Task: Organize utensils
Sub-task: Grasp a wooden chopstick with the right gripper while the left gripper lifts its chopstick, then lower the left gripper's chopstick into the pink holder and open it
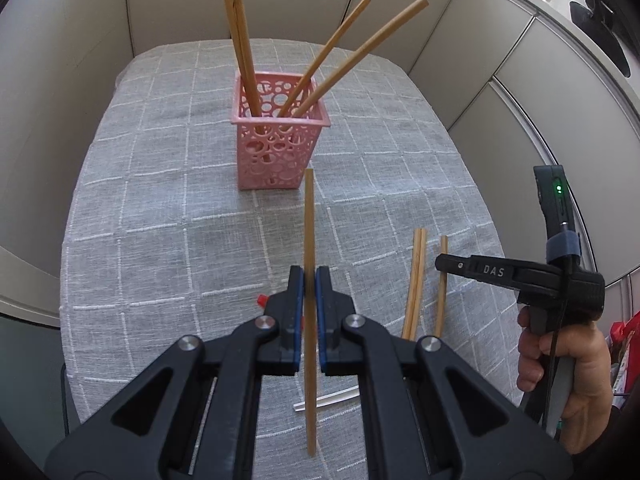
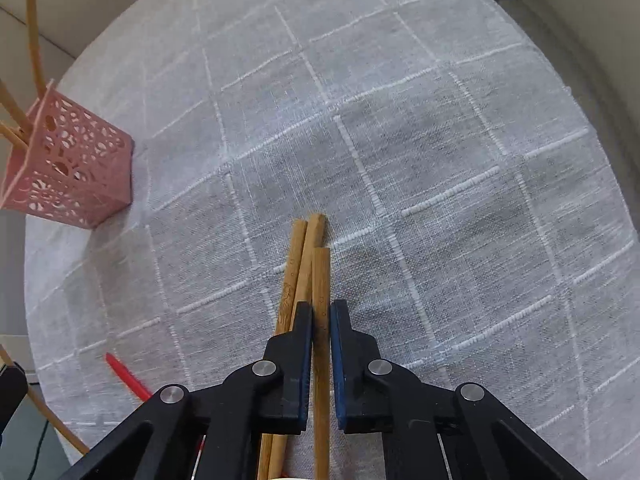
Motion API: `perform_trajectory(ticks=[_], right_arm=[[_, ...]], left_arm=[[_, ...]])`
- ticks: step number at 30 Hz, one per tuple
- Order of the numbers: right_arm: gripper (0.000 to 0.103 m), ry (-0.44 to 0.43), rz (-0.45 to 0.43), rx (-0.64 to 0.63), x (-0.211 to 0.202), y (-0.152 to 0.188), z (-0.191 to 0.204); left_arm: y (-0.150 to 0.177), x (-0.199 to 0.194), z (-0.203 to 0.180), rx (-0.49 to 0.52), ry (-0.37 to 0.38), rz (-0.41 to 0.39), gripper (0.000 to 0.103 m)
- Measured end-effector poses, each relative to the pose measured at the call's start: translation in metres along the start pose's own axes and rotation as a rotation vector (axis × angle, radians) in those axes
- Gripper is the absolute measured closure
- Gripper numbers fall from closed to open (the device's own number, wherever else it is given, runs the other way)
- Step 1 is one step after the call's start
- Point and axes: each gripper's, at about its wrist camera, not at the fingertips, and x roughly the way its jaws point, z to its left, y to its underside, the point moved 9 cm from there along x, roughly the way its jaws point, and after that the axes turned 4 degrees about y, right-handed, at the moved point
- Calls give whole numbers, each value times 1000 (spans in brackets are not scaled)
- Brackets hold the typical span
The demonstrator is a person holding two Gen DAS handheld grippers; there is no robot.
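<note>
A pink perforated holder (image 1: 280, 136) stands upright on the tablecloth with four wooden chopsticks (image 1: 244, 40) leaning inside it. One chopstick (image 1: 309, 220) is held above the cloth, and three more (image 2: 308, 264) lie side by side flat on the cloth.

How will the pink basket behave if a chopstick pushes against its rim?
The basket is thin openwork plastic, so probably light and easy to slide on the cloth. It stands tall on a small base, with four chopsticks leaning out, so it may tip.

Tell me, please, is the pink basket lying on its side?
No, the pink basket stands upright on the tablecloth with four chopsticks leaning inside it.
</note>
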Motion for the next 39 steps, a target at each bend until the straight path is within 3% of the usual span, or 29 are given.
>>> perform_trajectory(ticks=[5, 11, 16, 23, 28, 33, 39], right_arm=[[96, -38, -110, -17, -39, -6, 0], [96, 2, -280, -104, -90, -15, 11], [96, -23, -416, -123, -131, -24, 18], [96, -88, -606, -144, -184, -30, 43], [96, -129, -738, -143, -220, -34, 57], [96, -184, -802, -153, -236, -42, 72], [96, -200, -800, -162, -228, -50, 81]], left_arm=[[-7, -17, 0, -1, -14, -58, 96], [-16, -37, 3, -5, -40, -132, 96], [-27, -57, 5, -2, -71, -202, 96], [-47, -91, 5, -17, -92, -332, 96], [-69, -124, 6, -24, -119, -465, 96], [-99, -143, 2, -23, -135, -552, 96], [-135, -147, -8, -7, -142, -607, 96]])
